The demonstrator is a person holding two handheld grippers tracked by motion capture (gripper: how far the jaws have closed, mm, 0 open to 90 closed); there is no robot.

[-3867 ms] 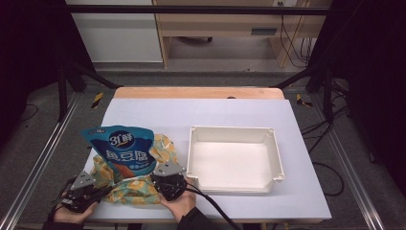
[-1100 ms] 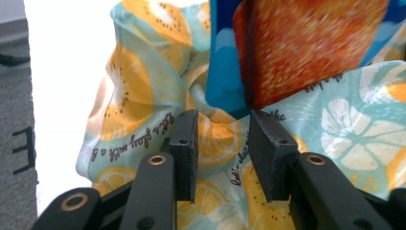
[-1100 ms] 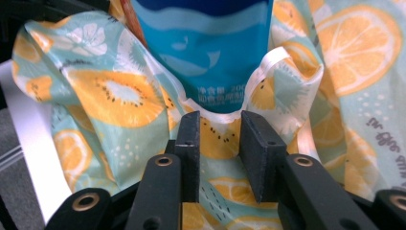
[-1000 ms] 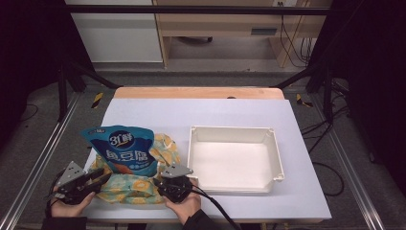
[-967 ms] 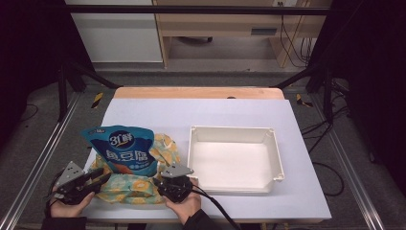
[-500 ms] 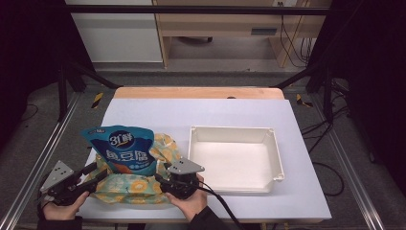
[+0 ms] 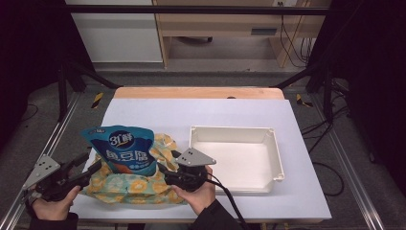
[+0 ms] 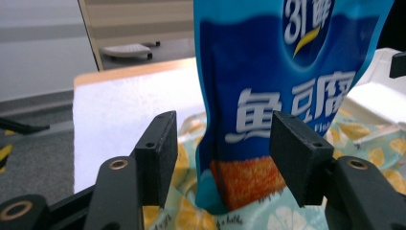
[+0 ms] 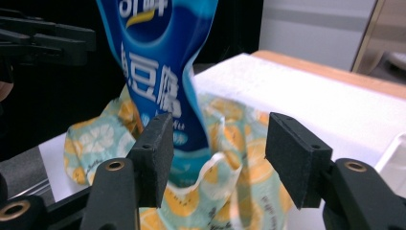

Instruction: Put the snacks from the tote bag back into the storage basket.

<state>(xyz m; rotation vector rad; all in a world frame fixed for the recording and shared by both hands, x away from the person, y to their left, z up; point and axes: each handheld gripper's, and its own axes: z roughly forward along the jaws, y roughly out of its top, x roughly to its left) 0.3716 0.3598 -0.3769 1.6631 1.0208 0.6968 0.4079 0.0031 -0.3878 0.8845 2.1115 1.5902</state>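
A blue snack pouch point(image 7: 123, 149) with white lettering stands upright in a crumpled cloth bag point(image 7: 131, 184) printed with yellow lemons, at the table's front left. My left gripper point(image 7: 90, 164) is at the bag's left side. Its jaws have just been opening and are open, with the pouch point(image 8: 287, 91) beyond them, untouched. My right gripper point(image 7: 165, 173) is at the bag's right side. Its jaws have also just been opening and now stand apart, gripping nothing. Through them I see the pouch point(image 9: 158, 57) and the lemon cloth point(image 9: 225, 158). The left gripper point(image 9: 52, 40) shows at the far side.
A white rectangular tray point(image 7: 275, 158) sits empty to the right of the bag, close to my right hand. The white tabletop point(image 7: 201, 112) stretches behind both. Metal rails run along the table's left and right sides.
Both grippers have opened and lifted off the cloth bag. The left one has drawn back to the left. The pouch stays upright in the bag.
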